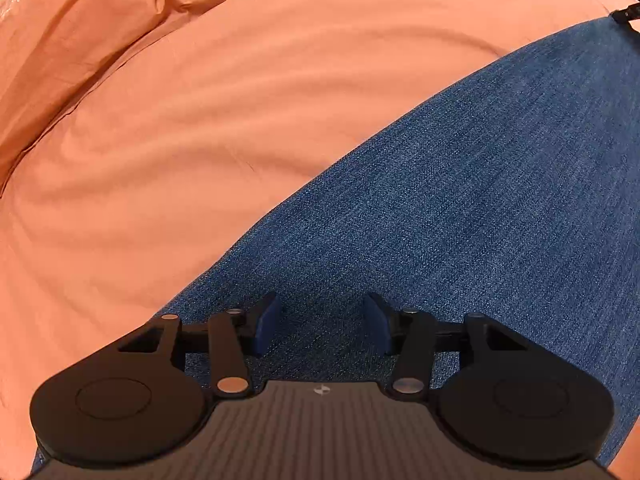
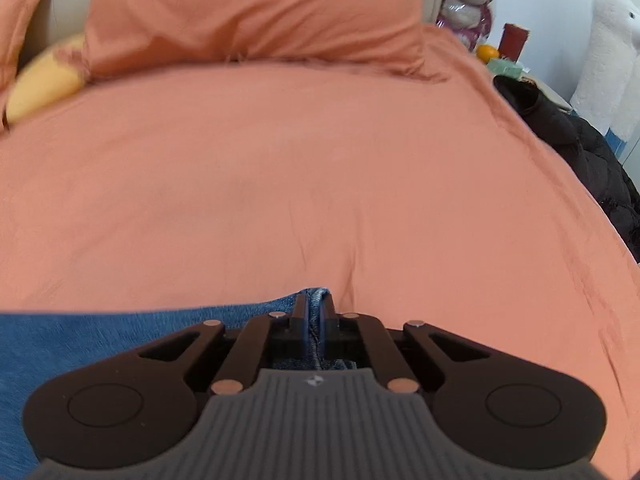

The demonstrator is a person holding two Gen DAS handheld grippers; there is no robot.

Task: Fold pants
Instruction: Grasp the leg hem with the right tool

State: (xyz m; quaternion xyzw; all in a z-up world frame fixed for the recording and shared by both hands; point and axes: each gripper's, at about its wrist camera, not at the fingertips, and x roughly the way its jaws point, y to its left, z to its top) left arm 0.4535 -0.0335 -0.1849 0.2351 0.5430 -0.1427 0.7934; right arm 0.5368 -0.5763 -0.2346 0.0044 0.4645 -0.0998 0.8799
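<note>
On the orange bedspread [image 2: 280, 184], right gripper [image 2: 314, 312] pinches jeans [image 1: 460, 208]; left gripper [image 1: 320, 320] gapes above them.

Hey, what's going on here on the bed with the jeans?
A person is folding a pair of blue jeans on a bed with an orange sheet, using a handheld gripper in each hand. The right gripper is shut on a seamed edge of the jeans, at the denim's border with the sheet. The left gripper is open, its pads apart over flat denim and holding nothing. Orange pillows lie at the head of the bed.
</note>
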